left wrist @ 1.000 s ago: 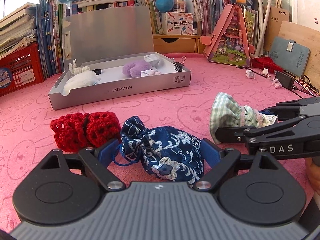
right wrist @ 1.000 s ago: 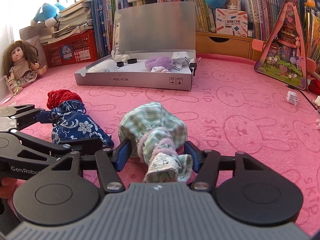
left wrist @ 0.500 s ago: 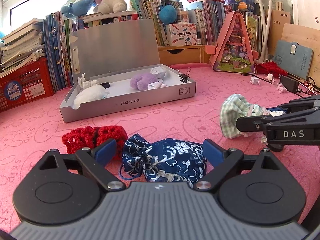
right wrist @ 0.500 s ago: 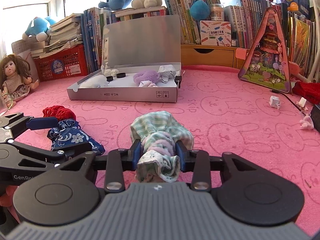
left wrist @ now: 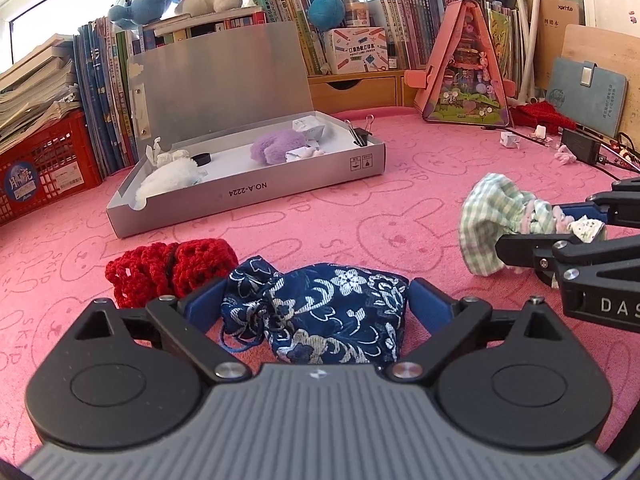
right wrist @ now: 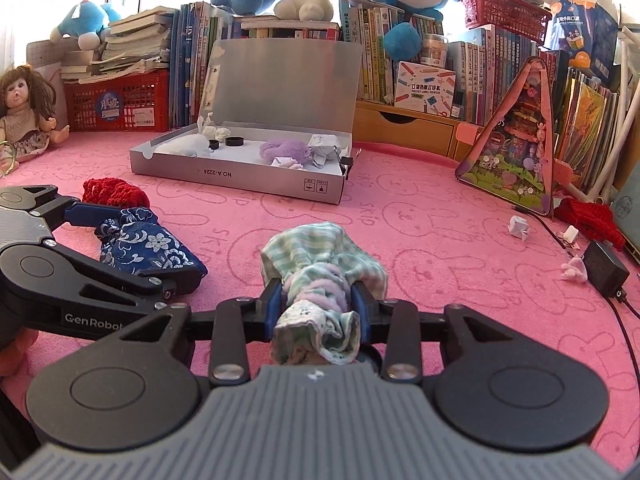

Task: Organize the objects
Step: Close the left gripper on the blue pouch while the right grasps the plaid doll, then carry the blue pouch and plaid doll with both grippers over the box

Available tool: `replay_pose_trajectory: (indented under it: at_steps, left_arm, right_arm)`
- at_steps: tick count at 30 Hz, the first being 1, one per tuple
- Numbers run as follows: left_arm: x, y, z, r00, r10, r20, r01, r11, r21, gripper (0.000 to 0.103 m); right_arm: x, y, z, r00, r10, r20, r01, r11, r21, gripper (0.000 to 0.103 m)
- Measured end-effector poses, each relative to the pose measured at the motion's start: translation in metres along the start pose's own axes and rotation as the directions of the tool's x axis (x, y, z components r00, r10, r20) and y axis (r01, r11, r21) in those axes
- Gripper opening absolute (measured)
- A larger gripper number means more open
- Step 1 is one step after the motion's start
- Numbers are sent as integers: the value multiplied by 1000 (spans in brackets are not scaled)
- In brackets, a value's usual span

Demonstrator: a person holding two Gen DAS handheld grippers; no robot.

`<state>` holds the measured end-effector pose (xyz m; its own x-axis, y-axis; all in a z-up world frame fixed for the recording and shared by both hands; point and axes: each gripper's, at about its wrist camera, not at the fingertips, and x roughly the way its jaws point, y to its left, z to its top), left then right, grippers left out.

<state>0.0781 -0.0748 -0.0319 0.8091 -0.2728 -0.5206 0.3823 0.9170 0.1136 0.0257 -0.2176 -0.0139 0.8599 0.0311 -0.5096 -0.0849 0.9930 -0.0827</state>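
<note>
My left gripper [left wrist: 310,304] has its blue pads touching both sides of a navy floral drawstring pouch [left wrist: 320,312], which also shows in the right wrist view [right wrist: 148,246]. My right gripper [right wrist: 318,302] is shut on the gathered neck of a green checked cloth pouch [right wrist: 320,256], lifted off the pink mat; it shows at the right of the left wrist view [left wrist: 492,216]. A red crochet pouch [left wrist: 168,270] lies just left of the navy pouch. An open grey box [left wrist: 248,196] stands beyond, holding a purple fluffy thing [left wrist: 276,150] and white items.
A pink bunny-print mat [right wrist: 440,240] covers the surface. Books, plush toys and a red crate [left wrist: 44,164] line the back. A pink triangular toy house [right wrist: 516,152] stands at the right. A black adapter [right wrist: 604,268] with cable, and paper scraps, lie at the right. A doll [right wrist: 24,116] sits at the left.
The right gripper closed on the checked pouch and lifted it. The left gripper's pads drew in against the navy pouch. Both cameras rose.
</note>
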Motion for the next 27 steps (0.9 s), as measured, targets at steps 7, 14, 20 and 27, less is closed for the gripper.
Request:
replay_pose_trajectory:
  at_steps: [7, 14, 20, 27]
  left_arm:
    - [4, -3, 0, 1000, 21, -19, -21, 1000, 15, 98]
    - [8, 2, -1, 999, 17, -48, -18, 1000, -24, 98]
    - [9, 3, -2, 998, 38, -56, -40, 998, -45, 101]
    - [5, -4, -3, 996, 83, -28, -83, 996, -7, 100]
  right_arm:
    - [0, 10, 0, 1000, 31, 2, -31, 1000, -4, 42]
    - [1, 10, 2, 998, 55, 2, -55, 998, 18, 41]
    - [2, 9, -3, 1000, 22, -5, -22, 1000, -4, 42]
    - [4, 13, -3, 1000, 26, 2, -26, 1000, 0, 42]
